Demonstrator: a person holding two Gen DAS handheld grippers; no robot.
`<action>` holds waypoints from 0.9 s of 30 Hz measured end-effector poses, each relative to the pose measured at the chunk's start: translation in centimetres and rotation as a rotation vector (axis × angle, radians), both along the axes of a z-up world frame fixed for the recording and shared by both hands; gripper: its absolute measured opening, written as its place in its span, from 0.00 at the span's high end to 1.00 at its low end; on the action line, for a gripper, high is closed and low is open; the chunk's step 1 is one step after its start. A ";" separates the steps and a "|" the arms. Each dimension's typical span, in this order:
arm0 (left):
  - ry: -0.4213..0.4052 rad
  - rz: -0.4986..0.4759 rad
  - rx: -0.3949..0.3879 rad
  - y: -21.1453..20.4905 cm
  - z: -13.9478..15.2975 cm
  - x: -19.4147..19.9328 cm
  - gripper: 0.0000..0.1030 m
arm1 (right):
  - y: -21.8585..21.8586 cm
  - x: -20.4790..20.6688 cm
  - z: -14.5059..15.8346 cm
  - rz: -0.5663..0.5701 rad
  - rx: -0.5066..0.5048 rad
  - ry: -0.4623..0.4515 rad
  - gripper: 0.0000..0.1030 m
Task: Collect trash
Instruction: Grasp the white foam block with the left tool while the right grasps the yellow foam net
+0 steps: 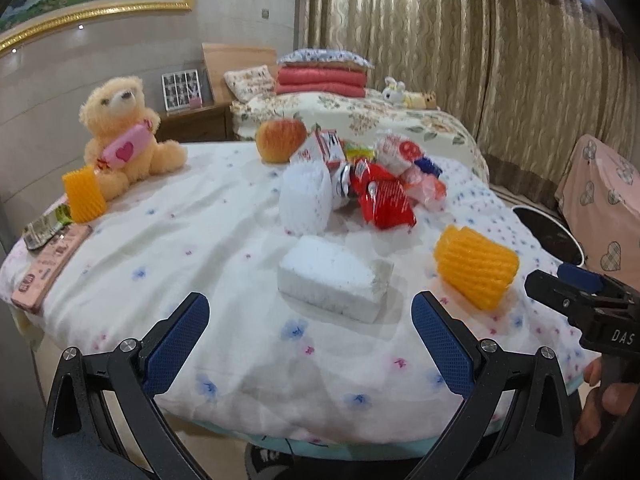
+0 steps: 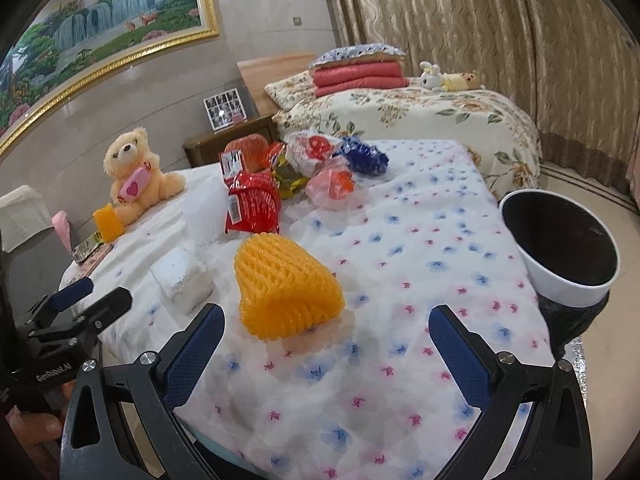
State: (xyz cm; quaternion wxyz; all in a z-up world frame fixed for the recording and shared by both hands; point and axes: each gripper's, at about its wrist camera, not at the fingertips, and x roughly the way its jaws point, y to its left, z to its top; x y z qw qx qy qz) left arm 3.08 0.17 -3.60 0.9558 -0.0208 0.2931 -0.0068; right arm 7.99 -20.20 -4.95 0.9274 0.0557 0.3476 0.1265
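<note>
- A bedroom with gold-brown curtains [image 2: 480, 20], a framed landscape painting [image 2: 100, 20] and a floral-covered bed [image 2: 420, 112] at the far side; in the near part stands a round bench [image 2: 420, 240] under a white cloth dotted with small blue and pink flowers.
- The cloth's near edge curves just under both tools, and its right side lies bare, giving open room there.
- A white bin [image 2: 560, 248] with a dark inside stands off the bench's right edge, tilted toward the bench.
- The left tool [image 1: 310, 344] hovers at the near edge, its blue-padded fingers spread wide and empty; a white foam block [image 1: 334, 276] lies just beyond them, apart from both.
- The right tool [image 2: 326, 354] is likewise wide and empty; a ribbed orange foam net [image 2: 286, 290] lies near its left finger, not touching.
- Farther in, a white foam net [image 1: 306, 196] stands beside a heap of crinkly red snack wrappers [image 1: 386, 200] and other packets.
- A second orange foam net [image 1: 84, 196] stands at the far left beside a plush teddy bear [image 1: 124, 132].
- An apple-shaped object [image 1: 280, 140] sits behind the heap.
</note>
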 end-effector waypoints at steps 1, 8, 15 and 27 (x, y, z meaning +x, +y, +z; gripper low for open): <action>0.016 -0.001 0.002 -0.1 -0.3 0.4 0.00 | 0.0 0.3 -0.2 0.005 0.003 0.010 0.01; 0.091 -0.013 -0.022 -0.2 -2.0 2.5 0.00 | 0.4 1.9 -1.8 0.033 0.025 0.076 0.02; 0.130 -0.037 -0.021 -1.0 -2.8 4.4 0.15 | 0.7 3.4 -2.4 0.052 0.039 0.112 0.13; 0.132 -0.108 -0.050 -1.5 -3.2 5.1 0.51 | 0.6 4.5 -2.0 0.097 0.112 0.120 0.22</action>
